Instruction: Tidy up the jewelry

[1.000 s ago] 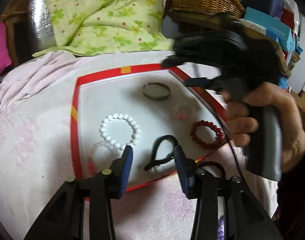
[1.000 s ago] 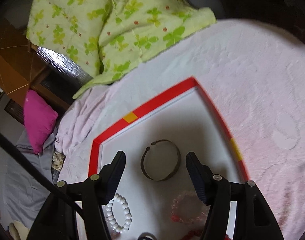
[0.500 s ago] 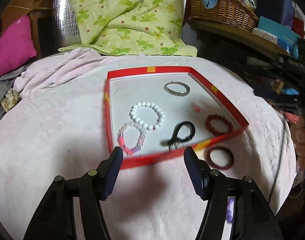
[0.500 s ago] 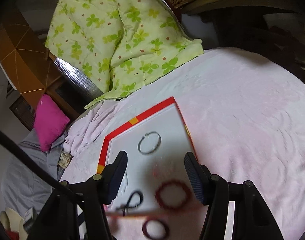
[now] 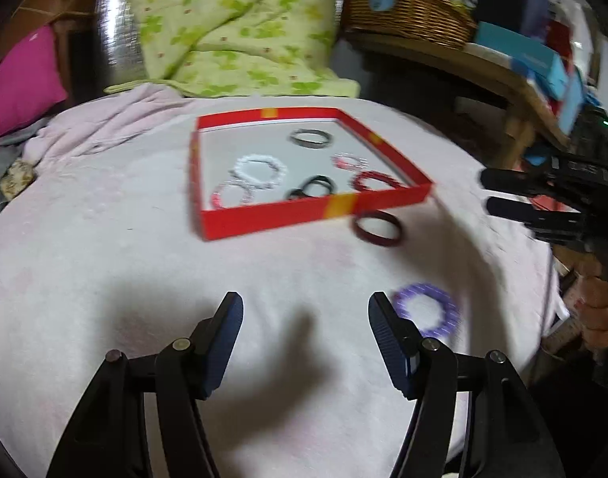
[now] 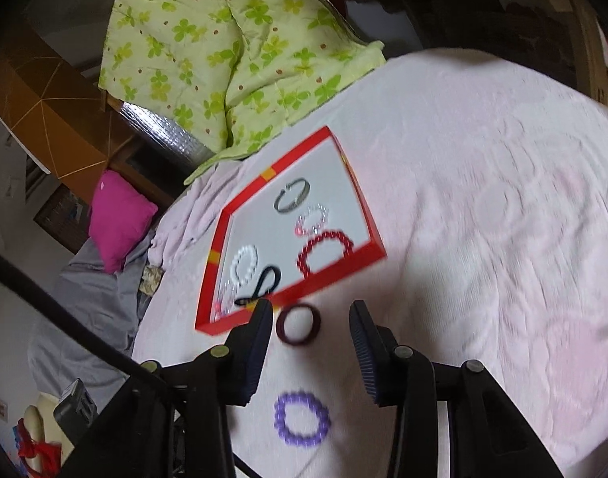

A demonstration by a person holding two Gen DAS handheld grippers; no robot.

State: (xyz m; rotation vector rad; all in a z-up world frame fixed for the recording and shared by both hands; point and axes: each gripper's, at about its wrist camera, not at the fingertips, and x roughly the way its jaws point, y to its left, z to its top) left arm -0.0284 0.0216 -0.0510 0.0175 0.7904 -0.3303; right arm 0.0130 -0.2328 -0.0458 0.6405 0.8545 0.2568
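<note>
Jaws open above maroon bangle (image 6: 298,324)

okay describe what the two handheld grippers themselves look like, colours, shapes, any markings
Both look alike. The left gripper has black angular plastic arms joined by silver round pivot pins, ending in two dark blue ribbed finger pads. The right gripper is built the same way; seen from the left camera its black body carries faint lettering, too blurred to read, on a dark handle.

Each camera looks forward and down along its own gripper at the bed; both share the red tray (image 5: 316,209), the left from farther back.
</note>
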